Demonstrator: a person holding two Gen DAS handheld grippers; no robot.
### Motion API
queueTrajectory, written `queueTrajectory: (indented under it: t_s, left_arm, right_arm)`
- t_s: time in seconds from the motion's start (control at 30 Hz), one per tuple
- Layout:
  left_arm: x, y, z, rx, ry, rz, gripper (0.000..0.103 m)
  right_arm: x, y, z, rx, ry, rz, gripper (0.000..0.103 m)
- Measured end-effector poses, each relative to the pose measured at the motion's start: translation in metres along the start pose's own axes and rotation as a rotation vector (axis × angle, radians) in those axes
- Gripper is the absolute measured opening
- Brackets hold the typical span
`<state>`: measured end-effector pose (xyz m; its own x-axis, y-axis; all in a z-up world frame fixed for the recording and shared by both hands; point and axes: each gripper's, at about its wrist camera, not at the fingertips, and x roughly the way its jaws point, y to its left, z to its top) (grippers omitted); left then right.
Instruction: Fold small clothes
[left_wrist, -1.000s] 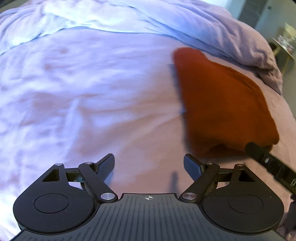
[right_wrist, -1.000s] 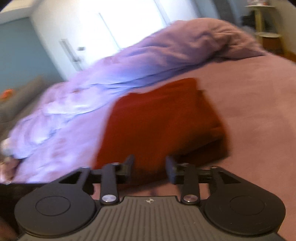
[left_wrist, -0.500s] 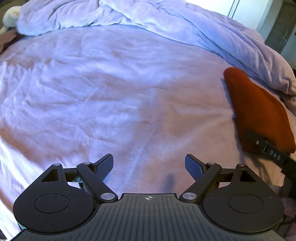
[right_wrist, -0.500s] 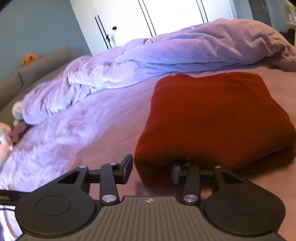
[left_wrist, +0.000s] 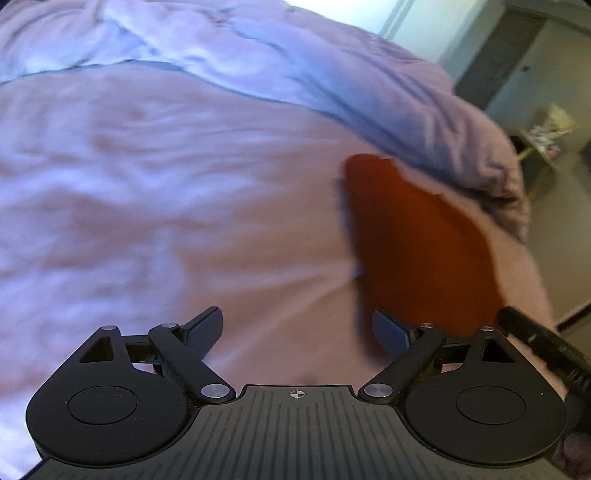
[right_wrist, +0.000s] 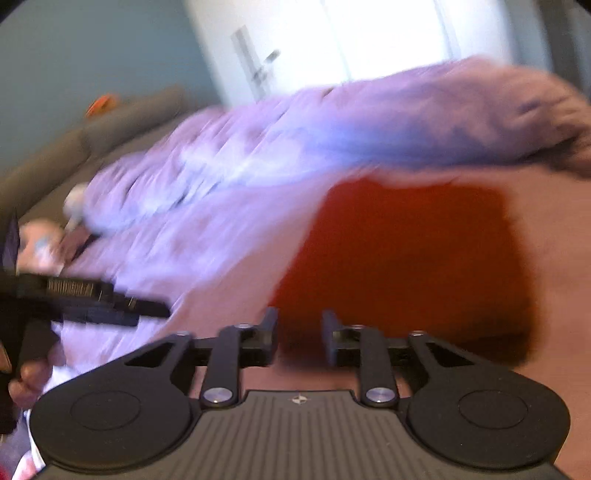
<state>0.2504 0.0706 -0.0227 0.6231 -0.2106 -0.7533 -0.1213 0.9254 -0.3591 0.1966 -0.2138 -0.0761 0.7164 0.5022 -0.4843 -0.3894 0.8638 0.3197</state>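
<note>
Fingers of the right hand-held gripper (right_wrist: 299, 332) stand slightly apart, empty — the folded red garment (right_wrist: 406, 251) lies just ahead on the bed (right_wrist: 221, 258). Left hand-held gripper (left_wrist: 297, 328) gapes wide, the garment off to its right — the right hand is nearer.

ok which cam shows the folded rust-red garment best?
Right wrist: the folded rust-red garment fills mid-frame, broad top face visible, though motion-blurred. Left wrist shows it obliquely at right, narrower and also blurred.
</note>
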Motion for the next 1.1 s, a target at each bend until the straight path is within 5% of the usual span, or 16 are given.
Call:
queueTrajectory:
  t_s: [0.07,0.13,0.27,0.43,0.5,0.57,0.77,0.97,1.0,1.03,1.1]
  left_arm:
    - [0.019,-0.01,0.011,-0.007,0.023,-0.079,0.093]
    - [0.043,-0.016,0.02,-0.041,0.044,-0.153,0.093]
    - [0.093,-0.023,0.034,-0.077,0.108,-0.204,0.088]
    - [0.129,-0.019,0.043,-0.183,0.119,-0.312,0.08]
    - [0.14,-0.02,0.046,-0.219,0.134,-0.332,0.066]
    - [0.148,-0.023,0.047,-0.247,0.146,-0.337,0.065]
    - [0.138,-0.032,0.055,-0.187,0.113,-0.295,0.044]
    - [0.088,-0.014,0.061,-0.183,0.047,-0.293,0.025]
    - [0.077,-0.007,0.061,-0.179,0.026,-0.283,0.018]
    - [0.068,-0.001,0.062,-0.18,0.009,-0.272,0.0]
    - [0.053,0.011,0.062,-0.193,-0.003,-0.293,0.001]
  right_arm:
    - [-0.014,-0.028,0.016,0.035,-0.057,-0.066,0.071]
    - [-0.01,-0.059,0.029,0.062,-0.039,-0.118,0.079]
    - [0.027,-0.13,0.036,0.269,0.104,-0.099,0.079]
    - [0.057,-0.178,0.029,0.45,0.137,-0.024,0.079]
    - [0.065,-0.185,0.028,0.482,0.124,0.019,0.078]
    - [0.069,-0.188,0.027,0.519,0.112,0.052,0.061]
    - [0.085,-0.186,0.026,0.602,0.112,0.075,0.036]
    - [0.08,-0.147,0.043,0.573,0.079,0.125,0.034]
    - [0.08,-0.136,0.046,0.555,0.078,0.138,0.034]
    - [0.08,-0.123,0.049,0.532,0.085,0.15,0.034]
    - [0.082,-0.103,0.052,0.517,0.088,0.193,0.033]
